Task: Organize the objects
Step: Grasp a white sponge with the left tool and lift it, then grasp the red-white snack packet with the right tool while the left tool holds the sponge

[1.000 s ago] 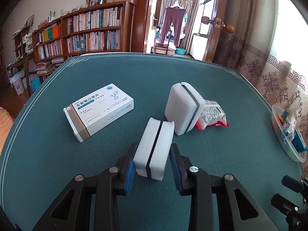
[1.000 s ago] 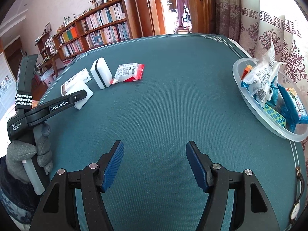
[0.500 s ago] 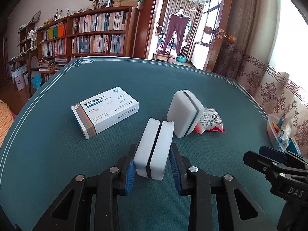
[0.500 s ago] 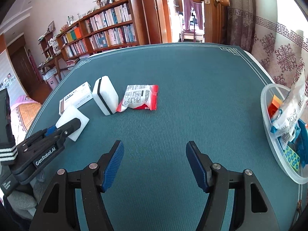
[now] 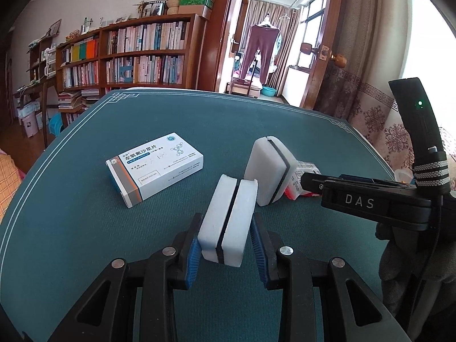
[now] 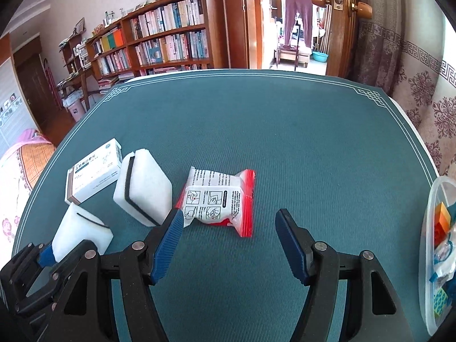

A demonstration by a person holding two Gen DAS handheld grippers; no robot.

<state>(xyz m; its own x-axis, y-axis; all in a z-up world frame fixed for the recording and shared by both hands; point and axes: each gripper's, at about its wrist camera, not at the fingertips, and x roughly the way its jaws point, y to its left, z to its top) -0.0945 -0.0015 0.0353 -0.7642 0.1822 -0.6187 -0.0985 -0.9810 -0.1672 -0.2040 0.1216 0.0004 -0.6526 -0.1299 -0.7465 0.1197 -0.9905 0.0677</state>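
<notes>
- My left gripper [image 5: 226,246] is clamped on a white sponge [image 5: 229,219], blue pads pressed flat on its two broad faces. It is soft foam in two white slabs with a thin dark layer between, and its nearer end shows rough, torn-looking edges. I judge a light squeeze is enough; any harder would only crush the foam.
- My right gripper [image 6: 228,245] stands about half open with nothing between its ribbed blue pads. It hangs above the table [image 6: 285,131], and the step in hand looks like picking up the packet straight ahead.
- The packet [image 6: 219,199] lies flat just beyond my right fingertips, a little toward the left finger. It is a puffy white plastic pouch with printed panels and crinkled red sealed ends. It will be slick and yielding, so I would centre the jaws first, come down over the pillowy middle and close across its narrow width, not on a thin seal.
- Just left of the packet stands a second sponge [image 6: 144,188], blocky with rounded corners and the same dark stripe. It leans near my left finger, close enough that I could knock it on the way down.
- Farther left and behind lies a medicine box [image 6: 94,172], smooth cardboard, rectangular, printed blue and white, resting flat.
- Far to the right of my right gripper is a clear plastic tray [image 6: 429,228], already holding colourful wrapped items; it seems the likely destination.
- The cloth is ribbed teal fabric with a pale line border, so things should not slide much.
</notes>
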